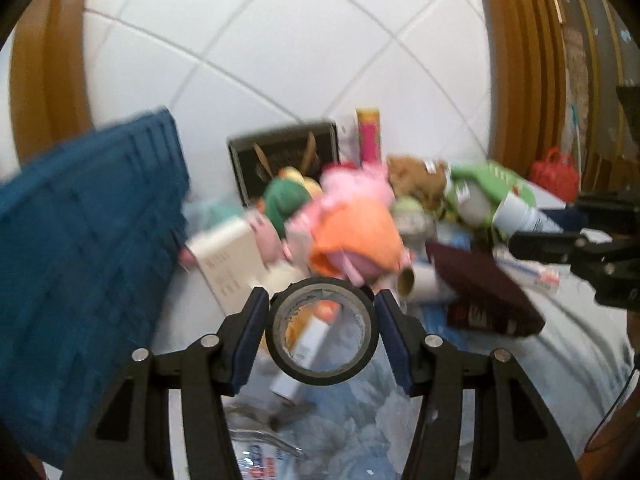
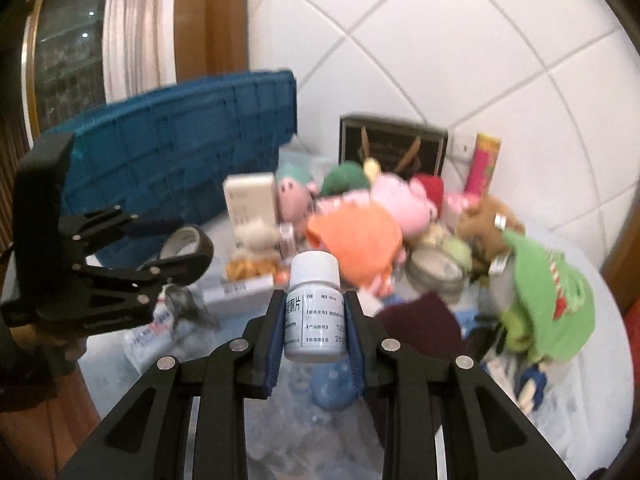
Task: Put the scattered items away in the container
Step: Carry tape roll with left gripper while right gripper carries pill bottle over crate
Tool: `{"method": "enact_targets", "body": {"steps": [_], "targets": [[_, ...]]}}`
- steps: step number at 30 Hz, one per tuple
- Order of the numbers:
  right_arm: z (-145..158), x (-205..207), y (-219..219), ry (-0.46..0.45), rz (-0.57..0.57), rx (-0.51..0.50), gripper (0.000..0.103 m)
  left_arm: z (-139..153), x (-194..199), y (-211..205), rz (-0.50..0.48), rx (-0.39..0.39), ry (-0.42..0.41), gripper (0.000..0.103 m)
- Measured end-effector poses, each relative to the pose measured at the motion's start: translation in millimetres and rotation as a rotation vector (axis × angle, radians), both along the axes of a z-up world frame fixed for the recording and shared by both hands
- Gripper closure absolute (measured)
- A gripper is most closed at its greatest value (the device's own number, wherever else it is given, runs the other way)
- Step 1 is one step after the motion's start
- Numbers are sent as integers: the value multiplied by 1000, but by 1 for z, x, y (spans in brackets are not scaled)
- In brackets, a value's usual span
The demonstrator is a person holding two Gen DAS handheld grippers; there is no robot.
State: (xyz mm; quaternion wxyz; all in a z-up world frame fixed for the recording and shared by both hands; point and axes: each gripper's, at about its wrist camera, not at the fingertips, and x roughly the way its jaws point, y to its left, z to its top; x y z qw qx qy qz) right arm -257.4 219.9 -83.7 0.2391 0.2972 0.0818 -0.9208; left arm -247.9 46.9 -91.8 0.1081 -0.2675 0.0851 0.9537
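Left gripper (image 1: 322, 334): jaws closed on a black tape roll (image 1: 322, 330), held above the surface. Right gripper (image 2: 314, 328): jaws closed on a white pill bottle (image 2: 315, 306), upright, label printed in Chinese characters, mostly unreadable. Surface: a bed with a pale blue patterned cover (image 2: 288, 400), set against a white quilted wall (image 2: 440, 60). Clutter lies toward the far edge: plush toys including an orange-dressed pig (image 2: 356, 240), boxes and a green garment (image 2: 552, 304). The blue container (image 2: 180, 160) stands at the far left corner.
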Motion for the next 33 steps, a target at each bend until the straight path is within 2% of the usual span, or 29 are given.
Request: {"method": "enact_targets", "body": {"steps": [9,17,23,29,33], "targets": [[70,28,-35,155,28,-38,76,90,42,-43,63,5,198,49],[138,49,-115,274,86,-107,76,161,79,-114,89,-4,345,49],[174,57,-205,316,110,-142,76,192,93,-196,140,-18,409,49],[203,52,-300,320,153,-177,76,211,83,-279,240,-26,412,49],[209,42,-353,294,157,-172,76,216,75,-314,285,-25,417,49]]}}
